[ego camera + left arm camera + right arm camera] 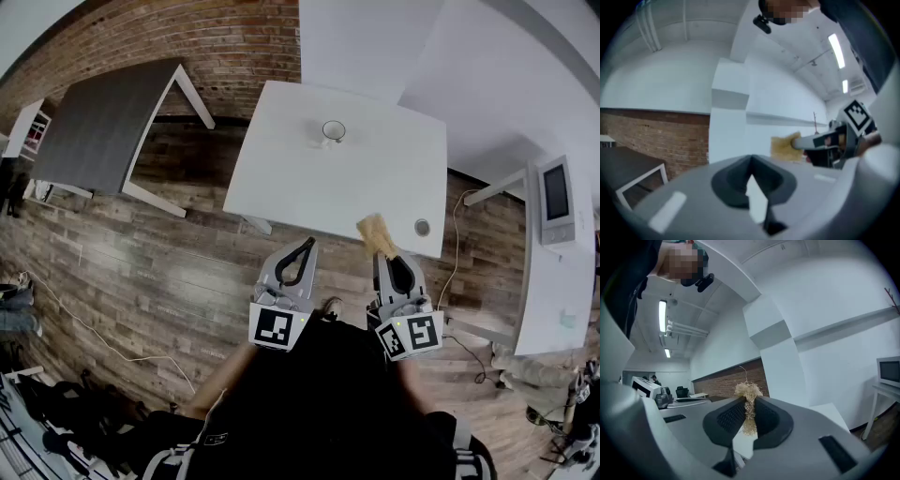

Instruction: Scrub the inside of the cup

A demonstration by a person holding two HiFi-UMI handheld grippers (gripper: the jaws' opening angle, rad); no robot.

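Nearest, the left claw (306, 246) is pressed together and empty; the right claw (387, 257) pinches a yellow fibrous scrubber (375, 234); the cup (333, 131) stands well apart on the white desk (300, 187)

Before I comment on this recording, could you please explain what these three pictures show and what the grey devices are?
There is no robot here: a person holds a grey two-jaw claw in each hand. The head view comes from a camera on the person's head, looking steeply down. The other two come from cameras riding on each claw, looking along its jaws.

The left claw is shut and empty. The right claw is shut on a straw-coloured fibrous scrubbing pad, which sticks out past its tips.

Ahead stands a white rectangular table. On its far part stands a small pale cup, and near its right-hand near corner sits a small grey round disc. Neither claw is close to the cup, so scrubbing has not begun.
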